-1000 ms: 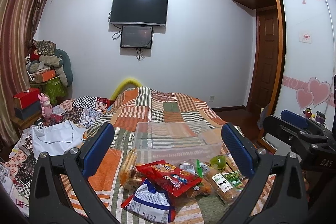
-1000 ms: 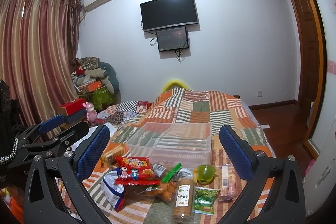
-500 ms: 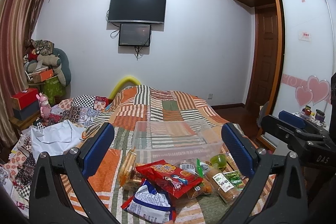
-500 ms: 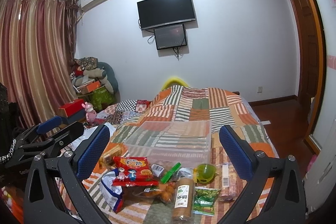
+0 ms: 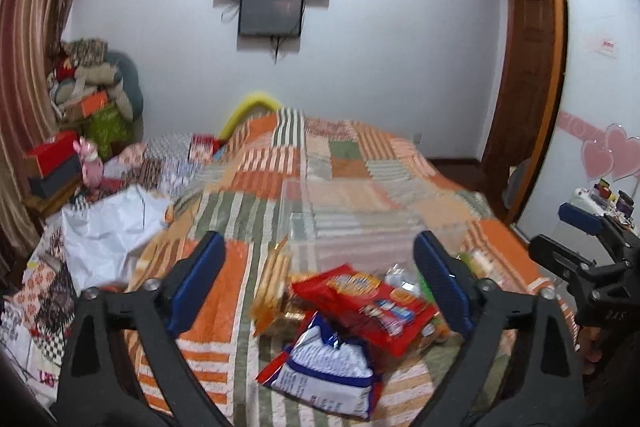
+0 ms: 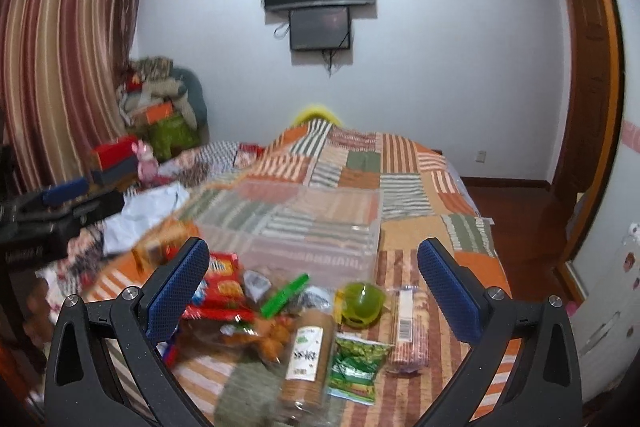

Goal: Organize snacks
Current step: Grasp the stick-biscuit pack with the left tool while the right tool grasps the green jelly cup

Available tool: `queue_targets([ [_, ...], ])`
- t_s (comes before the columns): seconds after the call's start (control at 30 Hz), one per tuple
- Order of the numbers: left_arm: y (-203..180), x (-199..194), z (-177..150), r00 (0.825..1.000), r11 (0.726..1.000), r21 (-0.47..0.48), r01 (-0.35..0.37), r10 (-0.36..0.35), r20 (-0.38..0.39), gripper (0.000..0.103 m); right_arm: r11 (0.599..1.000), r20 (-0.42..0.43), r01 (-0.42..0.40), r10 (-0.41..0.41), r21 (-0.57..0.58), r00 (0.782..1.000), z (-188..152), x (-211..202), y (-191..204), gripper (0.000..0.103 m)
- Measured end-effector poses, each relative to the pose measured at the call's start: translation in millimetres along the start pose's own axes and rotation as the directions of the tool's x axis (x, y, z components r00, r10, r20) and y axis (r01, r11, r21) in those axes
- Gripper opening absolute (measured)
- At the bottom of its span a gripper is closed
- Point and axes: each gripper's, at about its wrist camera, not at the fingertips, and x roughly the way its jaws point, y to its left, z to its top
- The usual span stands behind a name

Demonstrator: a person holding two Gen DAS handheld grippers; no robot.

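We look along both grippers at a heap of snacks on a patchwork quilt [image 5: 240,291].

Nearest to us, the left gripper [image 5: 316,279] hangs over the left part of the heap. Its jaws are closing but remain spread, with no pad touching anything. Framed between them lie a white and blue bag [image 5: 328,363], a red packet [image 5: 364,303] resting partly over it, and a pack of breadsticks [image 5: 272,287] whose long axis runs away from us, just left of the red packet.

The right gripper [image 6: 312,283] is spread wide and holds nothing. Between its fingers we see a tall biscuit roll [image 6: 306,355] lying lengthwise away from us, a green pea packet [image 6: 356,359] beside it, a striped wafer pack [image 6: 408,327] also lying lengthwise toward the right finger, and a small green cup [image 6: 360,303] just beyond.

So the left hand is nearer the bags, the right hand nearer the long packs.

Just behind the heap stands a clear plastic bin [image 6: 320,227], open at the top and seemingly empty. We judge every snack must travel forward and over its near rim.

Beyond the bin the quilt runs bare to the far wall. A white sheet [image 5: 108,231] lies at the left, and the bed edge drops to the floor at the right.
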Motion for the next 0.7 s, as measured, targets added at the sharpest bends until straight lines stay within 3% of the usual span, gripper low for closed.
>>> queue_targets([
  [0.1,11,20,-8,0.997,1.000,-0.027,-0.009,0.008,-0.071,0.085,1.000,-0.063,-0.016,0.016,0.004,0.998,-7,12,-3,0.103],
  [0.27,19,42,-15,0.992,0.999,-0.013,-0.033,0.031,-0.124,0.081,0.999,-0.133,-0.018,0.024,0.040,0.991,-16,30,-15,0.103],
  [0.43,25,63,-20,0.984,0.999,-0.004,-0.051,0.050,-0.171,0.069,0.995,-0.196,-0.018,0.038,0.102,0.980,-21,49,-30,0.103],
  [0.57,29,80,-23,0.975,0.999,-0.018,-0.032,0.027,-0.221,0.064,0.992,-0.232,-0.019,0.047,0.122,0.972,-26,59,-35,0.091],
  [0.7,30,91,-24,0.969,0.999,-0.008,-0.035,0.032,-0.245,0.048,0.988,-0.268,-0.021,0.061,0.151,0.962,-31,68,-42,0.083],
])
